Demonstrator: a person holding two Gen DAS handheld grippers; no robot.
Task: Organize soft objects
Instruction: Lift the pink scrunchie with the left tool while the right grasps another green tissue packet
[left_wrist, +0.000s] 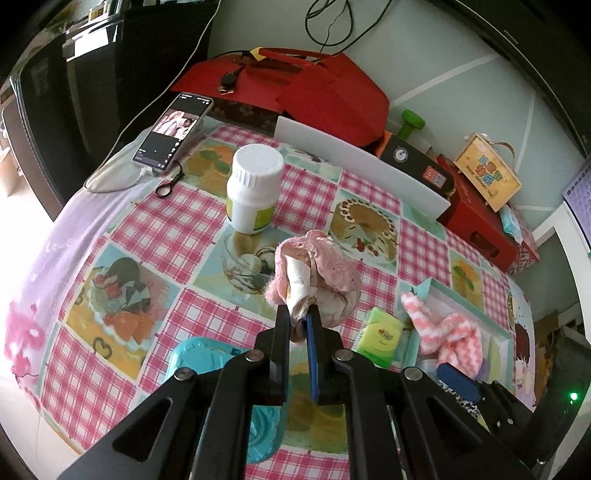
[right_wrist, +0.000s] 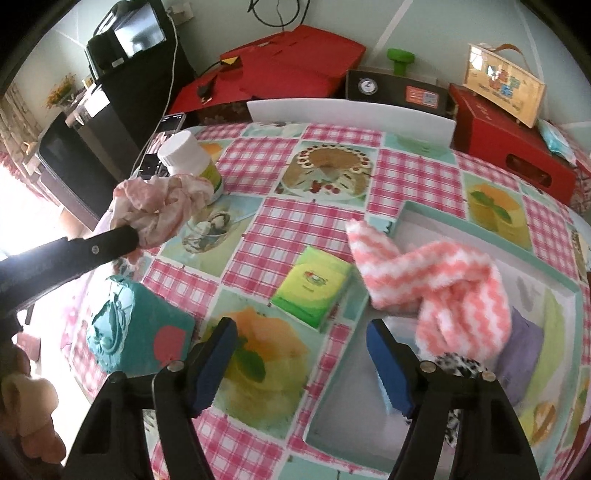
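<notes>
My left gripper (left_wrist: 299, 319) is shut on a crumpled pink lace cloth (left_wrist: 321, 273) and holds it above the checked tablecloth. In the right wrist view the same cloth (right_wrist: 162, 206) hangs at the tip of that black gripper arm, in front of the white bottle. My right gripper (right_wrist: 301, 326) stands open over the table with nothing between its blue pads (right_wrist: 218, 354). Just beyond it lies a green packet (right_wrist: 314, 288). A fluffy pink-and-white striped cloth (right_wrist: 436, 288) drapes over the rim of a teal-edged white tray (right_wrist: 480, 229) to the right.
A white bottle (left_wrist: 255, 188) stands mid-table, with a phone (left_wrist: 173, 133) on a cable behind it. A teal embossed object (right_wrist: 122, 325) lies near the left front. In the tray are a purple item (right_wrist: 524, 347) and a leopard-print piece (right_wrist: 458, 365). Red boxes (left_wrist: 332, 88) line the back.
</notes>
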